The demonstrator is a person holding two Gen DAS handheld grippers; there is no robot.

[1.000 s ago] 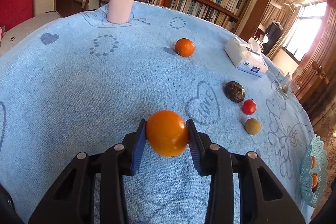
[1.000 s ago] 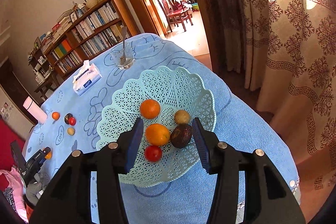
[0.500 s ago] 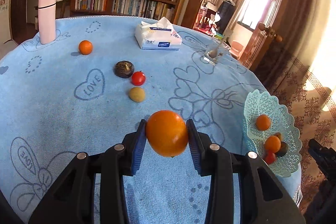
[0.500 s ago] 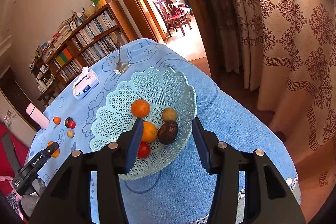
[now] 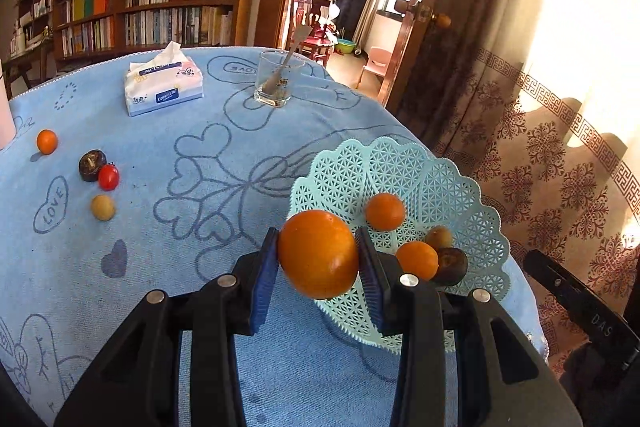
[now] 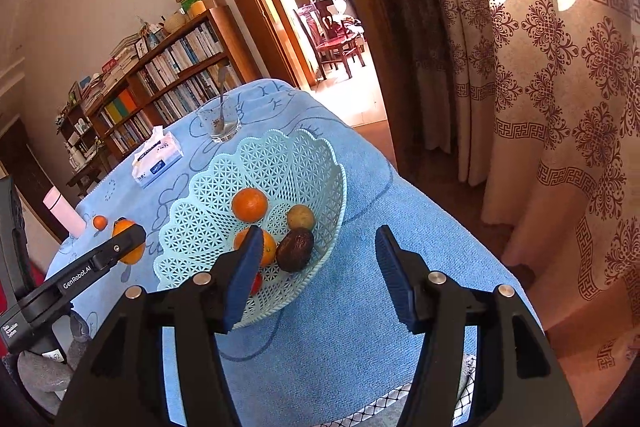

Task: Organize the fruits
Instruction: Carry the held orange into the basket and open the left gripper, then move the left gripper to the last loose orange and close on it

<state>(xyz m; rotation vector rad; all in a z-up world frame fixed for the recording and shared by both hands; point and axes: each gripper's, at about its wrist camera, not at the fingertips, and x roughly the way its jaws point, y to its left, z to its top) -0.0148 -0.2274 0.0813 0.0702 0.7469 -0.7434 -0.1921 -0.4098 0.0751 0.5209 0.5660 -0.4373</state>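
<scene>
My left gripper (image 5: 318, 255) is shut on a large orange (image 5: 318, 253) and holds it above the blue cloth at the near-left rim of the mint lattice basket (image 5: 404, 163). The basket holds two oranges, a tan fruit and a dark fruit. It also shows in the right wrist view (image 6: 280, 155), with a red fruit partly hidden behind my finger. My right gripper (image 6: 318, 271) is open and empty, held over the table's near edge beside the basket. On the cloth to the left lie a small orange (image 5: 47, 141), a dark fruit (image 5: 92, 160), a red tomato (image 5: 109, 177) and a tan fruit (image 5: 103, 207).
A tissue box (image 5: 162, 85) and a glass with a spoon (image 5: 278, 83) stand at the far side of the round table. A pink bottle (image 6: 64, 209) stands at the far left. A curtain (image 6: 540, 87) hangs beyond the table's right edge. Bookshelves line the back wall.
My left gripper has carried the orange right, from over the middle of the cloth to the basket's rim. My right gripper has drawn back from over the basket toward the table edge.
</scene>
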